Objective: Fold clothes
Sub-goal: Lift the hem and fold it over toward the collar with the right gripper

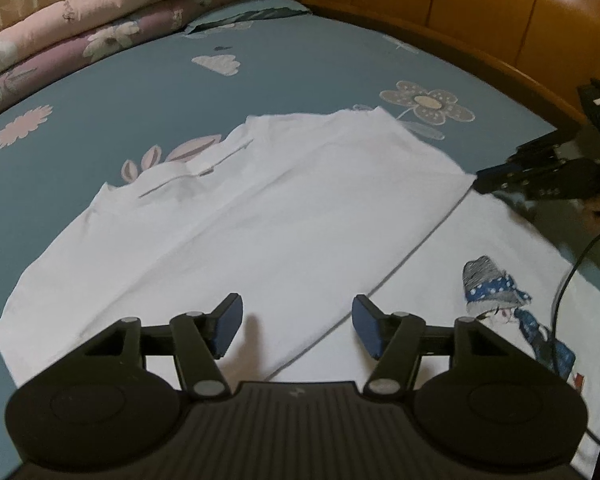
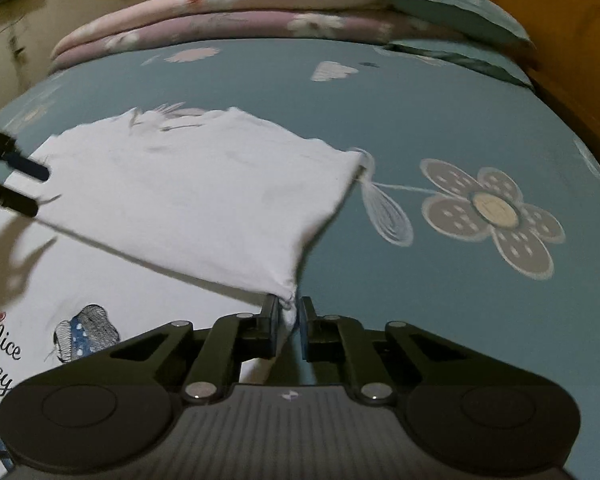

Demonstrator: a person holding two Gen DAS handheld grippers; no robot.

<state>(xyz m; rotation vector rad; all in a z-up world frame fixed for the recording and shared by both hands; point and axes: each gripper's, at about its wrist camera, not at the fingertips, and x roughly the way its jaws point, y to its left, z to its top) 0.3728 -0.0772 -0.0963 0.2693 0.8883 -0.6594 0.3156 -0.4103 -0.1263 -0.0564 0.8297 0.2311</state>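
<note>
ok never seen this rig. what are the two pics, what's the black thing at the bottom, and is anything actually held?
No robot here: a person carries a handheld two-finger gripper in each hand, each with a fisheye camera looking along its fingers. One picture is the left wrist view, the other the right wrist view. The black thing at the bottom is that camera's own gripper. A white printed T-shirt lies on the teal flower-patterned bedsheet, one part already folded over. The left gripper is open above the shirt, holding nothing. The right gripper is shut on the shirt's corner. Folded pink floral quilts sit at the far edge of the bed.
</note>
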